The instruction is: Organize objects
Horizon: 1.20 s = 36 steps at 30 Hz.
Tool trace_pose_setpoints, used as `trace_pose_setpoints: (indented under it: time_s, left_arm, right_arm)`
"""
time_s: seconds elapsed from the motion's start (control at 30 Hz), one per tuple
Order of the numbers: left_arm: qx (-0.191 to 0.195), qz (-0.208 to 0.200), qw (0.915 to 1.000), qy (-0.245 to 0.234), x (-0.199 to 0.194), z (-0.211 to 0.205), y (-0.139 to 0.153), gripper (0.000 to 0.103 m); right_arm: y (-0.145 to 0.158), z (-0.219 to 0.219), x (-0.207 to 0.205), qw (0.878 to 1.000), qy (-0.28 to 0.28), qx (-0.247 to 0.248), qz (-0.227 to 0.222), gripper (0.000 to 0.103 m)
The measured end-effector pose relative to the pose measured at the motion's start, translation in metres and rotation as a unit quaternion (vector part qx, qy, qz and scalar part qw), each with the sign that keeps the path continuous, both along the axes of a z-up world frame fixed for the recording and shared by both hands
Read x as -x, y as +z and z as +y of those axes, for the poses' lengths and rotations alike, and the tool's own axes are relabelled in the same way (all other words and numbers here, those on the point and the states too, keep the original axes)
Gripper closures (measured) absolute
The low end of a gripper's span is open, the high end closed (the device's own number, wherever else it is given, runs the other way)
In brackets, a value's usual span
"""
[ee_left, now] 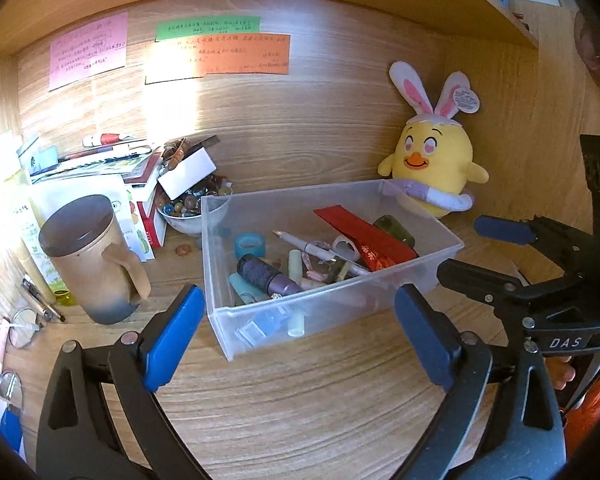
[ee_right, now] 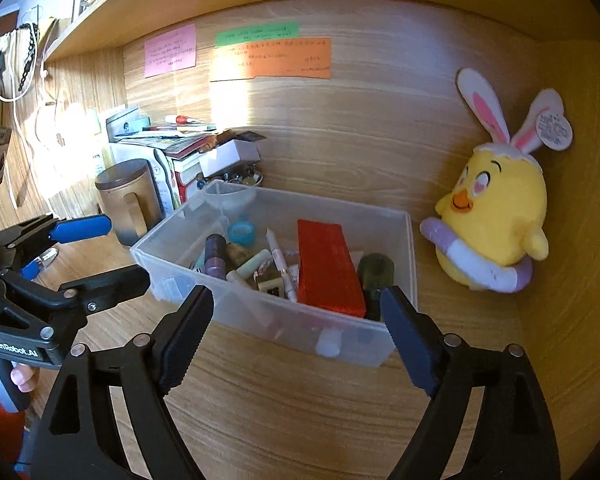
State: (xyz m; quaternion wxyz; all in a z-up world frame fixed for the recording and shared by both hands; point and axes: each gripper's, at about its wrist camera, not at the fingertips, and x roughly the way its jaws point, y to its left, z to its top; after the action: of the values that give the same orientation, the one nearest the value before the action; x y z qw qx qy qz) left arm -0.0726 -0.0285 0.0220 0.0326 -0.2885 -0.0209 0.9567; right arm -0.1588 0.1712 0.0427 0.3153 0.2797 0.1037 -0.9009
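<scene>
Two grippers (ee_left: 300, 332) (ee_right: 296, 334), one bin (ee_left: 448, 240)

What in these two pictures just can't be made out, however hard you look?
- Writing on the sticky notes: too small in both views.
- Bottom layer of the clear bin: buried under the red box and the pens.
- Plush chick: lower body hidden behind the bin's corner, left view.
- Beads in the bowl: partly covered by a white box.
- Upper shelf: cut off by the frame edge.
</scene>
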Motion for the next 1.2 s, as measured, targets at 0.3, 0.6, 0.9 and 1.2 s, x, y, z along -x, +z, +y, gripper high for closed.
trace_pose_setpoints:
  time_s: [0.3,0.6,0.9,1.2]
  left_arm:
    - [-0.009,-0.002,0.9999,-0.005,-0.009,0.005,-0.004,0.004]
    - [-0.011,-0.004,0.9999,0.0,-0.01,0.005,-0.007,0.003]
    - [-0.017,-0.006,0.9998,-0.003,-0.006,0.004,-0.007,0.003]
    - [-0.014,-0.005,0.9999,-0.008,-0.005,0.008,-0.004,0.003]
  right_arm:
    - [-0.005,0.007,-0.011,1.0,-0.006,0.005,-0.003,0.018]
    - [-0.003,0.007,-0.016,1.0,0.0,0.009,-0.001,0.016]
    - [-0.004,0.008,-0.013,1.0,0.0,0.014,-0.007,0.015]
    - [-0.007,0.012,-0.011,1.0,-0.003,0.015,-0.014,0.014]
